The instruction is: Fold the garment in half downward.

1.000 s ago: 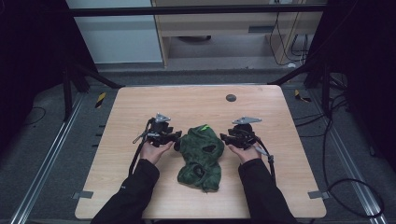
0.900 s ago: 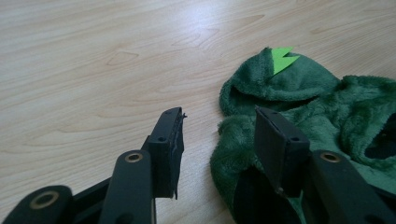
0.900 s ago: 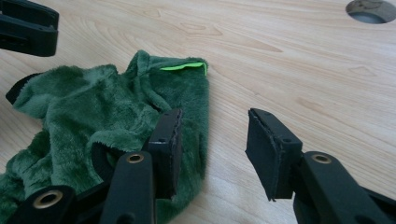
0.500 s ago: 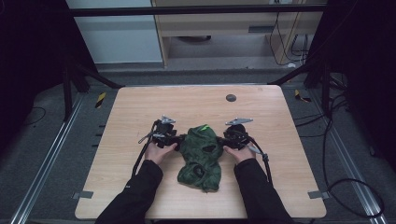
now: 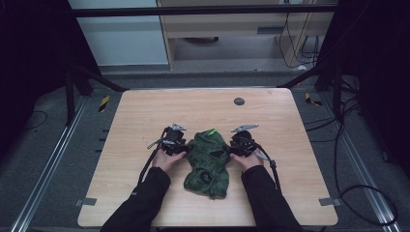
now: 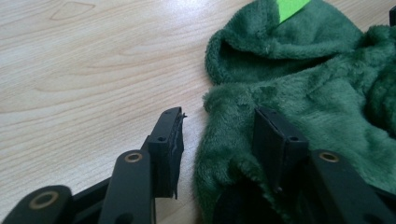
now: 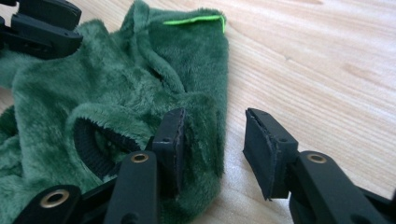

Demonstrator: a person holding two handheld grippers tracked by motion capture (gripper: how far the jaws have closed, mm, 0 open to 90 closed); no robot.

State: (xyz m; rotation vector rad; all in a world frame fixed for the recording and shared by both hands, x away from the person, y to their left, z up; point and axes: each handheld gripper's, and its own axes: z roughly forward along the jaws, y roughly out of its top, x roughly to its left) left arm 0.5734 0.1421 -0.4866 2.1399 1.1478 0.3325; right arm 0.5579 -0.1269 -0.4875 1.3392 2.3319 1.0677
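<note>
A crumpled dark green fleece garment (image 5: 209,163) with a bright green tag (image 5: 211,131) lies at the middle of the wooden table (image 5: 145,116). My left gripper (image 5: 185,147) is at its left edge and my right gripper (image 5: 233,147) at its right edge. In the left gripper view the left gripper (image 6: 218,117) is open, with a fold of the fleece (image 6: 299,70) between the jaws and against the right one. The right gripper (image 7: 215,120) is open too. Its left jaw lies on the fleece (image 7: 116,88), whose edge reaches into the gap, and its right jaw is over bare wood.
A small dark round disc (image 5: 239,101) sits at the far middle of the table. Cables trail from both grippers toward the near edge. Grey tape marks (image 5: 82,201) sit at the near corners. Black frame posts stand beyond the table's far corners.
Both grippers have moved inward from either side until their open jaws straddle the garment's edges. The garment has bunched slightly between them.
</note>
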